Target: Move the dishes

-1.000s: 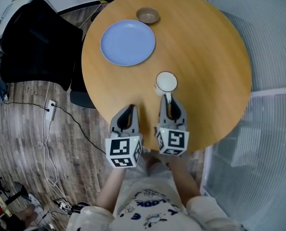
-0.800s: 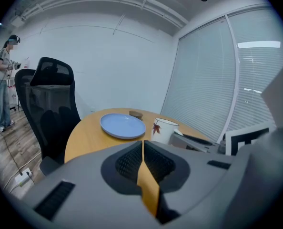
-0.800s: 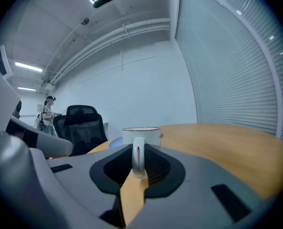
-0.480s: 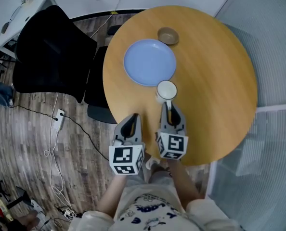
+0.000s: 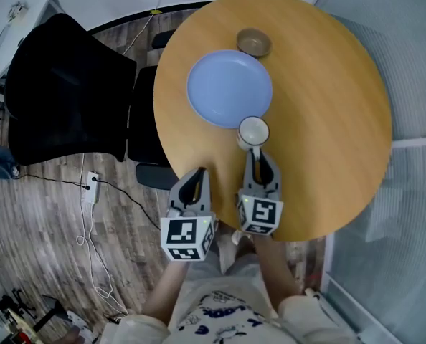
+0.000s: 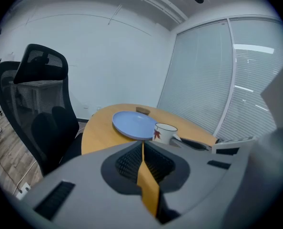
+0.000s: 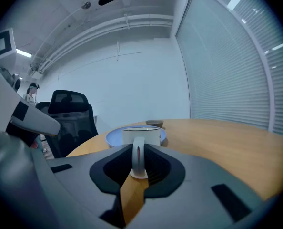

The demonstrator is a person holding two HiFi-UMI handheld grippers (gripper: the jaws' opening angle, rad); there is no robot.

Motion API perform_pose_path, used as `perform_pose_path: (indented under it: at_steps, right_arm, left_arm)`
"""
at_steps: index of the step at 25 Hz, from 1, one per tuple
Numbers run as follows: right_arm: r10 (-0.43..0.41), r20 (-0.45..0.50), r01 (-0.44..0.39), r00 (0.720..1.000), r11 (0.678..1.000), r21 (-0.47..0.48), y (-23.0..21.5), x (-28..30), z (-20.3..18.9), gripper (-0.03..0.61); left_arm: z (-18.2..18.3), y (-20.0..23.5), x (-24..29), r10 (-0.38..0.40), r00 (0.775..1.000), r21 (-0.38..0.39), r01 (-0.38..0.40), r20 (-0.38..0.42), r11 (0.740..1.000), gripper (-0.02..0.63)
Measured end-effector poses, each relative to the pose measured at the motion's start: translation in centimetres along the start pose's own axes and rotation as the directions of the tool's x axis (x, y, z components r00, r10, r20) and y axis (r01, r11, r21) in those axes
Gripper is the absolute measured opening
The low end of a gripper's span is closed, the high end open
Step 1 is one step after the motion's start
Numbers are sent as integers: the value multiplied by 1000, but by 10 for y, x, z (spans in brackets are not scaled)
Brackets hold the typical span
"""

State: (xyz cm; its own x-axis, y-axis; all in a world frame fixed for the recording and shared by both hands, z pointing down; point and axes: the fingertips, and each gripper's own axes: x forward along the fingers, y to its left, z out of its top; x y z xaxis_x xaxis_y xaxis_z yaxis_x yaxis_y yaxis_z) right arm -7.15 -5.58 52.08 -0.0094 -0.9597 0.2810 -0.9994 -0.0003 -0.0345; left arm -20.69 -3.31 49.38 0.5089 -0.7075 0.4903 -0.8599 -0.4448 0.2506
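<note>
Wooden round table (image 5: 328, 106) stands beside a black office chair (image 5: 62, 92) and bears a blue plate (image 5: 229, 87). Right gripper (image 5: 257, 156) clamps the handle of a white mug (image 5: 253, 131) at the plate's near rim. Left gripper (image 5: 196, 178) has its jaws together, empty. A small brown bowl (image 5: 254, 42) sits just beyond the plate.

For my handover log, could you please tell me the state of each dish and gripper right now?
Mug: upright, held by its handle.
Blue plate: flat on the table, empty.
Brown bowl: upright on the table.
Left gripper: shut, empty.
Right gripper: shut on the mug's handle.
</note>
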Motion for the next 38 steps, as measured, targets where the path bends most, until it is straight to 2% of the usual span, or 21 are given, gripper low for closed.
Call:
perform_pose_path:
  at_steps: [10,14,17,23,25,28,30,34,36,38]
  right_arm:
    - [-66,3,66,998,998,-6,2,-5,-19,57]
    - [-79,-45,80,996,997,14,-1,-4,-25,59]
    - [-55,-44,57,997,998,35,2,-11,-18,123]
    - [-20,82,20,996,1000,9,5,-39,62,121]
    - [-27,128,26,991,1000,7,1,-45,94,113]
    - [-9,177,10,984,1000,-5,-1,-56,140,59]
    - [-11,207,12,978,1000,-3,-4,-64,164,55]
    - [-29,277,36,961,999,-19,-17,-78,197,42]
    - [-32,295,37,955,999,-11,-20,-84,208,40]
    - [-39,305,41,952,999,0,-23,-88,213,37]
  left_arm:
    - [-18,-2,4,-57,998,-4,57,-40,998,12]
    - [-12,-5,4,-55,998,4,55,-21,998,12]
    - [2,-4,5,-39,999,25,39,19,999,12]
    - [59,-18,-4,-40,989,75,30,146,997,12]
    - [85,-25,-11,-40,979,109,18,202,994,12]
    - [120,-39,-22,-45,960,139,6,277,990,12]
    - [138,-47,-30,-51,948,147,4,315,989,12]
    - [172,-59,-45,-49,926,163,-14,374,986,12]
    - [188,-64,-54,-53,908,187,-29,416,982,12]
    - [195,-67,-60,-53,900,194,-36,433,980,12]
